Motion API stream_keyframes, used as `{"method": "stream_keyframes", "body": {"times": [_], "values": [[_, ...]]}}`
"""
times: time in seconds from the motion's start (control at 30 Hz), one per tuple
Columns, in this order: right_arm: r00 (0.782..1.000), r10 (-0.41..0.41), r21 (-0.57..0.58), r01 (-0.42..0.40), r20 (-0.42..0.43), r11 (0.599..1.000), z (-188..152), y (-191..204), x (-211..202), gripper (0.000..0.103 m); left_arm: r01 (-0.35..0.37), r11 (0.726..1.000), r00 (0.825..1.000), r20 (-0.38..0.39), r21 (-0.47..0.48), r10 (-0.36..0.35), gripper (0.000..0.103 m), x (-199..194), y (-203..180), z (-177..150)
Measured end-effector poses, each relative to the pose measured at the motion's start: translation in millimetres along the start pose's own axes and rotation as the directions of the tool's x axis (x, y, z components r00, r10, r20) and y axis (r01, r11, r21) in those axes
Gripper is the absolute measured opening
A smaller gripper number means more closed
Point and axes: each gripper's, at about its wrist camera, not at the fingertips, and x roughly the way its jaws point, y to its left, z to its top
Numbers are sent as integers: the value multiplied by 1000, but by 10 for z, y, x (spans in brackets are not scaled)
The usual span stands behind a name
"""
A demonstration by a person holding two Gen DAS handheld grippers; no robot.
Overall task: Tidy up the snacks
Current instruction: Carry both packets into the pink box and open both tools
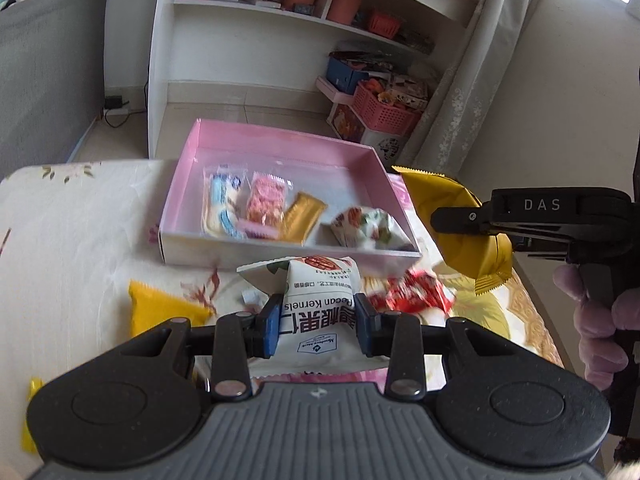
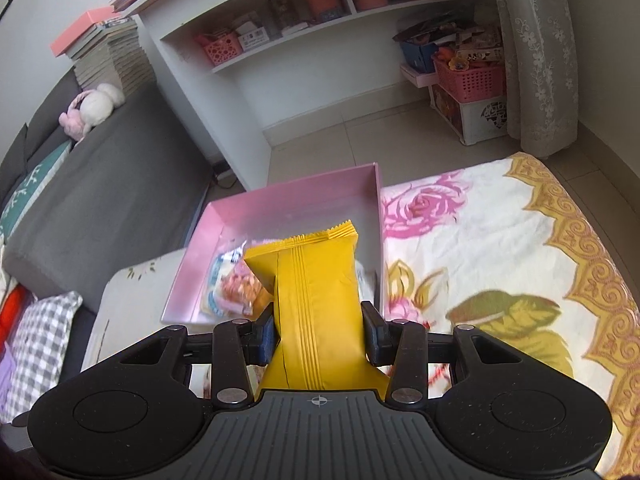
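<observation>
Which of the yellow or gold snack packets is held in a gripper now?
The gold packet pinched in the right gripper. The small gold bar lies inside the pink box, and the yellow packet lies on the cloth.

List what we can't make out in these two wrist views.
- Red packet, left view: motion-blurred, print unreadable.
- Pink box contents, right view: mostly hidden behind the gold packet in the right gripper.
- Pecan bag, left view: lower part hidden by the left gripper.
- Yellow packet, left view: partly covered by the gripper body.

White pecan packet (image 1: 316, 312) and yellow packet (image 2: 316, 300) held above pink box (image 1: 224, 136)
</observation>
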Motion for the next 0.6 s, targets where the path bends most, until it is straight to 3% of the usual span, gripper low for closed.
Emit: {"method": "stream_keyframes", "body": {"times": [0.3, 0.6], "values": [[997, 57, 44, -60, 55, 997, 241, -104, 466, 41, -36, 999, 998, 54, 8, 35, 34, 406, 46, 407], [992, 102, 120, -110, 71, 987, 330, -323, 841, 41, -83, 996, 995, 51, 14, 82, 34, 882, -22, 664]]}}
